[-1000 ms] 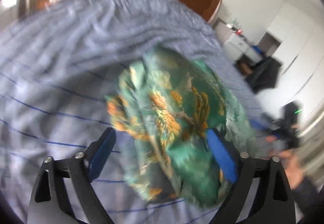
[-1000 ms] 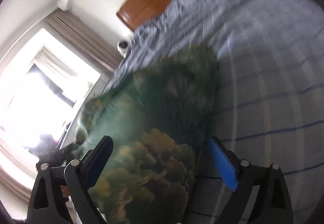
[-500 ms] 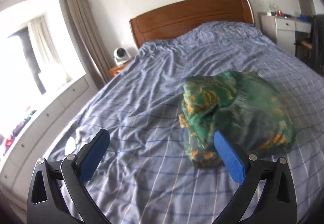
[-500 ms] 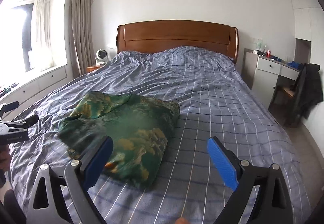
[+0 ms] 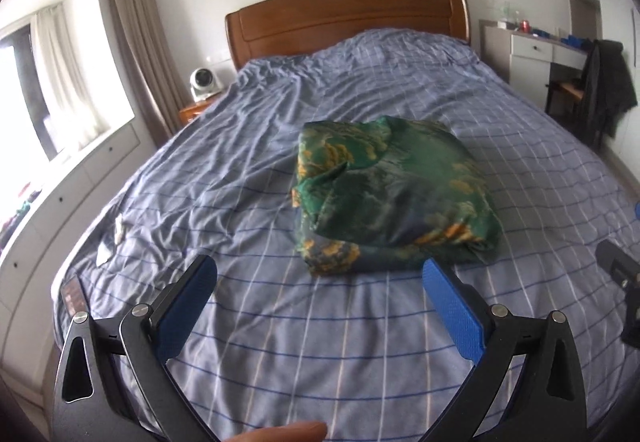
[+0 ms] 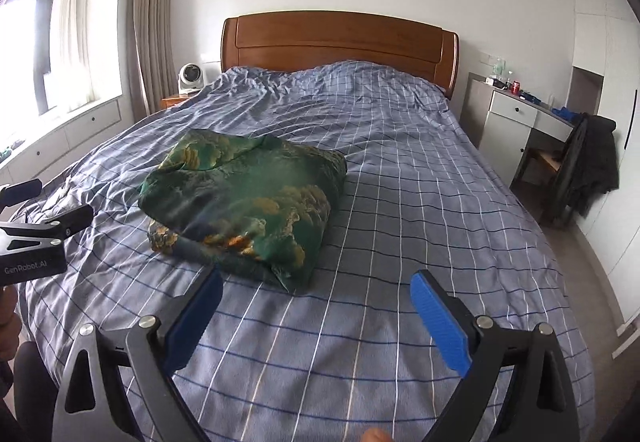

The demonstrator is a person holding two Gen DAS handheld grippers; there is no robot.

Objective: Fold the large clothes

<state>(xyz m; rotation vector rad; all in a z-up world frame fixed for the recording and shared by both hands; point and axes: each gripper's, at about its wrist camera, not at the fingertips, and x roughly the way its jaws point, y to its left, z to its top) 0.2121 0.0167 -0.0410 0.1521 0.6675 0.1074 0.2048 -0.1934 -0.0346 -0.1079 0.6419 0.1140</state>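
A green and gold patterned garment [image 5: 394, 198] lies in a folded bundle in the middle of a bed [image 5: 248, 170] covered by a blue checked sheet, with a wooden headboard [image 5: 344, 18] at the far end. 2 hand-held grippers hang above the near end of the bed, both empty and spread wide: the left gripper [image 5: 320, 296] and the right gripper [image 6: 316, 312], each showing blue pads clear of the cloth.

The bundle sits ahead of both tools, on the far side of them, and touches neither. In the left wrist view it lies ahead and slightly right of centre, its near edge just beyond the fingertips. In the right wrist view it lies ahead and to the left, with the left gripper visible at the left edge. The bundle's long axis appears to run from the near end of the bed toward the headboard, angled a little. Neither tool looks clearly nearer.

The fold looks largely finished, though the far left corner stays rumpled; any further tidying would likely mean reaching forward. A small fan [image 6: 190, 76] stands beside the headboard on the left, a dark jacket [image 6: 592, 166] hangs over a chair on the right.
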